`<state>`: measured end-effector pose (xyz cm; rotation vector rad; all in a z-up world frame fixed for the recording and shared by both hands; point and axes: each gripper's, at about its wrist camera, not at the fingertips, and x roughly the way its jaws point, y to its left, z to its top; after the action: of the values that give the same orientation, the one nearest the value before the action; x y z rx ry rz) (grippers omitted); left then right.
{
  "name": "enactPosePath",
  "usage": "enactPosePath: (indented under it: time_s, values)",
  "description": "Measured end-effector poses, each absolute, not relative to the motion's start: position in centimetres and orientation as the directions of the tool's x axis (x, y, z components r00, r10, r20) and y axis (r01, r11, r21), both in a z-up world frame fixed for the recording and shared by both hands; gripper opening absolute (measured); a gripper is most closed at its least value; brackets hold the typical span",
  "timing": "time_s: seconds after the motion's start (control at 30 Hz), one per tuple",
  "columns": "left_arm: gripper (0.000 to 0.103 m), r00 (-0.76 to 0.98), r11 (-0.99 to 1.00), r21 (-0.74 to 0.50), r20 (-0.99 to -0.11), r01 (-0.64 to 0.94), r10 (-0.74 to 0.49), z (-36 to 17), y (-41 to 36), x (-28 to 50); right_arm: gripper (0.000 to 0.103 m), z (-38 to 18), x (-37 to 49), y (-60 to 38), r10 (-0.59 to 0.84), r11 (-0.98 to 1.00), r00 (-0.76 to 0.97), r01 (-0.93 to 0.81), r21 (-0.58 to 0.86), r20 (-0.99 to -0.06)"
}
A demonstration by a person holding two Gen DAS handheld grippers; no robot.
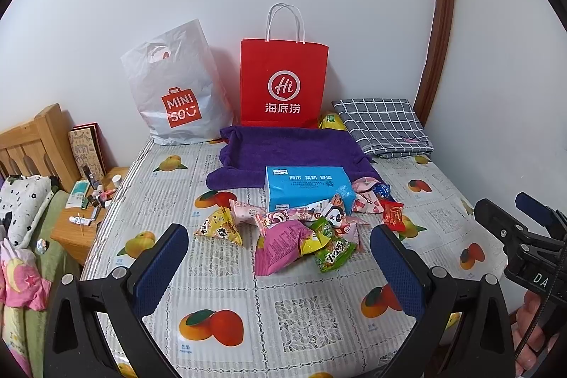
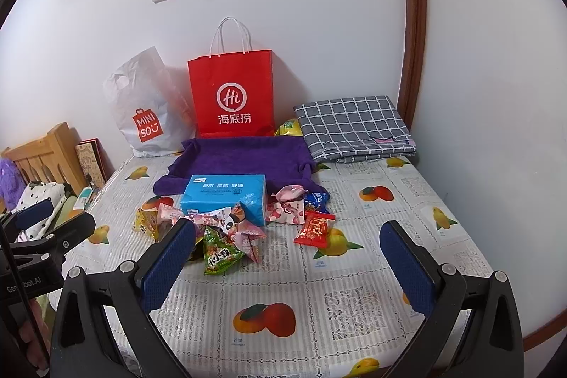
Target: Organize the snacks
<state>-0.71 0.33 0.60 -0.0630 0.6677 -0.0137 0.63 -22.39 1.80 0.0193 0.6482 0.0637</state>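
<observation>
Left gripper (image 1: 280, 250): jaws spread wide, empty, above the mango-print tablecloth (image 1: 301, 314). Right gripper (image 2: 287, 254): same, spread, nothing held. Snack pile (image 1: 304, 236) lies loose approx. mid-table, against the front of the blue tissue box (image 1: 306, 186). Purple cloth tray (image 1: 294, 147) behind it shows no snacks inside. Assessment: 0 snacks sorted; whole job outstanding, 1st pick not yet made.
</observation>
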Motion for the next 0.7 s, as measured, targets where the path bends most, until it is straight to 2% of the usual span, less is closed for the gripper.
enactPosePath:
  time_s: [0.7]
  values:
    - [0.103, 0.787, 0.998, -0.066, -0.615, -0.001, -0.039, 0.64, 0.24, -0.68, 0.102, 1.82, 0.35, -22.17, 0.072, 0.997, 0.8, -0.058, 0.043, -0.596]
